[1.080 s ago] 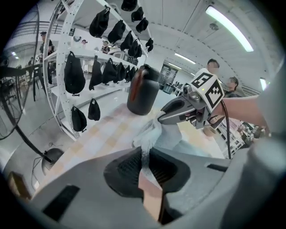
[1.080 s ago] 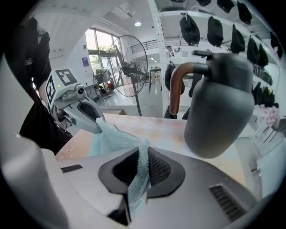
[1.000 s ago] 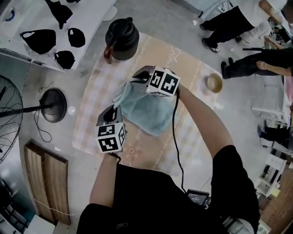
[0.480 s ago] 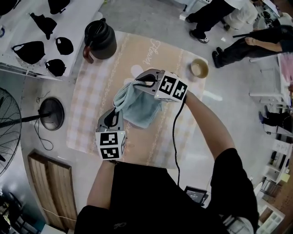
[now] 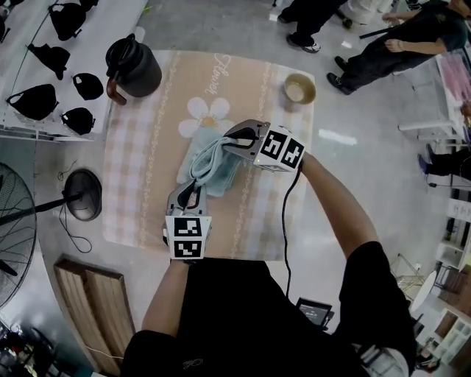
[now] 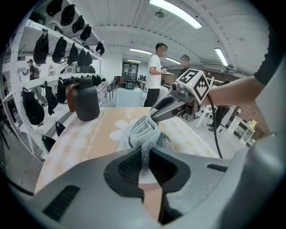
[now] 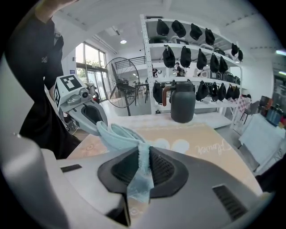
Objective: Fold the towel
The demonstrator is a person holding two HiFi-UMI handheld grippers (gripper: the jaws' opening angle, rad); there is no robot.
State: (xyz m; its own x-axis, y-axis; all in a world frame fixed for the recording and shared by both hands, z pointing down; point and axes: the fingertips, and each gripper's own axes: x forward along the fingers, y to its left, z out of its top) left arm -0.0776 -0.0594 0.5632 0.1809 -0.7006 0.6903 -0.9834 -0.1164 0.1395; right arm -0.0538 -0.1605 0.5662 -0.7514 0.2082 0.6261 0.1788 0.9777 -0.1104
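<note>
Looking steeply down on a beige checked mat (image 5: 140,184), with a pale blue towel (image 5: 213,166) bunched in loose folds over its middle, just near of a printed daisy (image 5: 206,114). Strung between two grippers and sagging between them; cannot tell whether its lowest fold touches the mat.

Left gripper (image 5: 193,185) at the near left end of the towel, jaws nearly together and pinching a gathered edge. From the left gripper view: a thick rope of towel (image 6: 144,132) squeezed between the ribbed pads of the left gripper (image 6: 145,154), running away to the right gripper (image 6: 153,117) just beyond.

Right gripper (image 5: 224,140) at the far right end, jaws having just been opening a touch, yet with the towel between the pads and pressed by them. From the right gripper view: a thin strip of towel (image 7: 120,134) caught in the right gripper (image 7: 144,163), one frayed corner hanging below the pads, the left gripper (image 7: 96,123) close by at the left.

Dark jug (image 5: 136,66) on the far left corner of the mat, small bowl (image 5: 299,90) on the far right corner, both well apart from the towel. Off the mat to the left, a white shelf (image 5: 110,22) with black caps (image 5: 33,99) and a standing fan (image 5: 15,221). People (image 5: 383,51) at far right.
</note>
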